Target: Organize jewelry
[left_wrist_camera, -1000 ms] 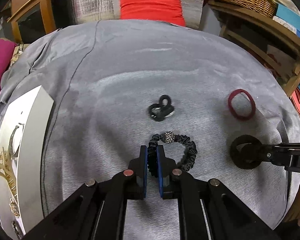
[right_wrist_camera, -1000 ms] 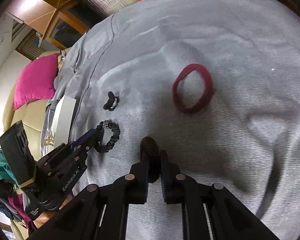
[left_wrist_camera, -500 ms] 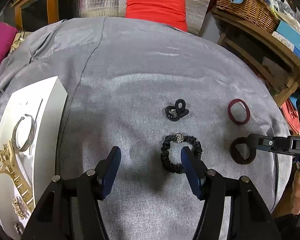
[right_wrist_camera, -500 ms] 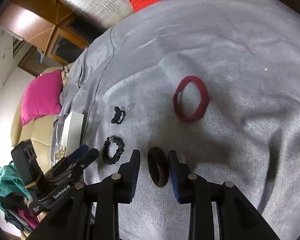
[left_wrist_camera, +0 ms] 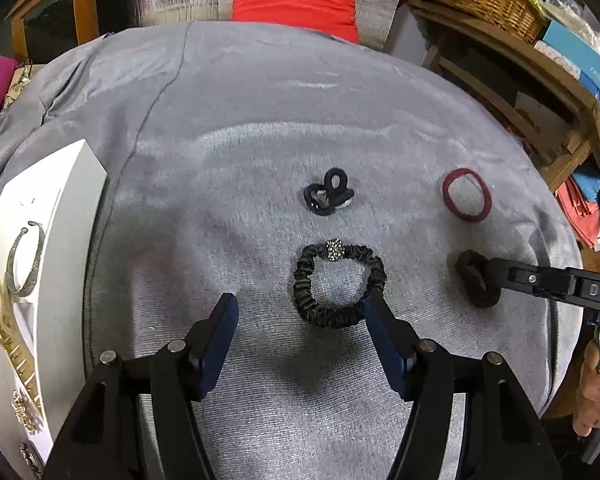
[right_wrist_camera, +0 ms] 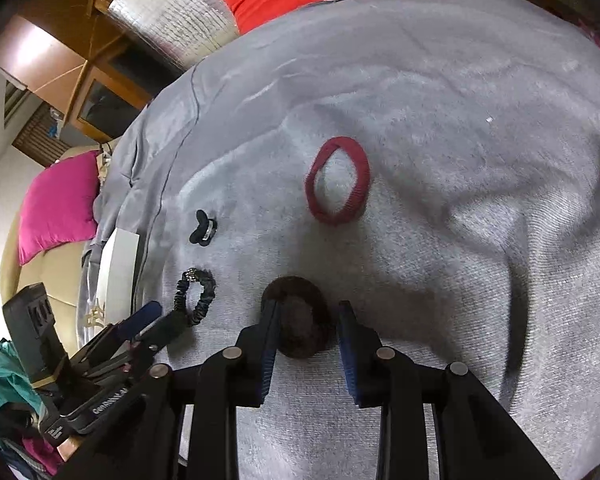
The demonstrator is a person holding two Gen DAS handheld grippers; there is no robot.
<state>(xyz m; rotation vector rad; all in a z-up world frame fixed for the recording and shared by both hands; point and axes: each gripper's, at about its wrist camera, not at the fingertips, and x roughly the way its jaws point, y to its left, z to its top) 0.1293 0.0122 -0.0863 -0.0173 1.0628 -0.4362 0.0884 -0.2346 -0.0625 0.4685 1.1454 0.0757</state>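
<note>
**Hair ties laid out on grey cloth, both grippers parted**

Hair ties lie spread over a grey cloth (left_wrist_camera: 260,128) that covers a rounded surface. At its left edge sits a white tray (left_wrist_camera: 52,208) holding jewelry: a silvery open bangle (left_wrist_camera: 24,260), a gold claw clip (left_wrist_camera: 4,328) and, nearer the camera, small brooch-like pieces too small to tell apart.

The left gripper (left_wrist_camera: 300,312) has just been opening and its jaws now stand wide apart. The black scrunchie (left_wrist_camera: 340,284), with a sparkly bead on its far side, lies flat on the cloth ahead of the fingertips. The right-hand fingertip is at the scrunchie's edge; the other is well clear, and nothing is pinched.

The right gripper (right_wrist_camera: 306,320) has jaws parted narrowly, one on each side of the dark brown hair tie (right_wrist_camera: 300,320), which rests on the cloth. One pad sits against the tie's rim and the other stands off with a gap, so it is not clamped.

Farther out lie a small black hair tie (left_wrist_camera: 328,196), twisted into loops, and a maroon hair tie (left_wrist_camera: 466,194), well apart from each other.
</note>
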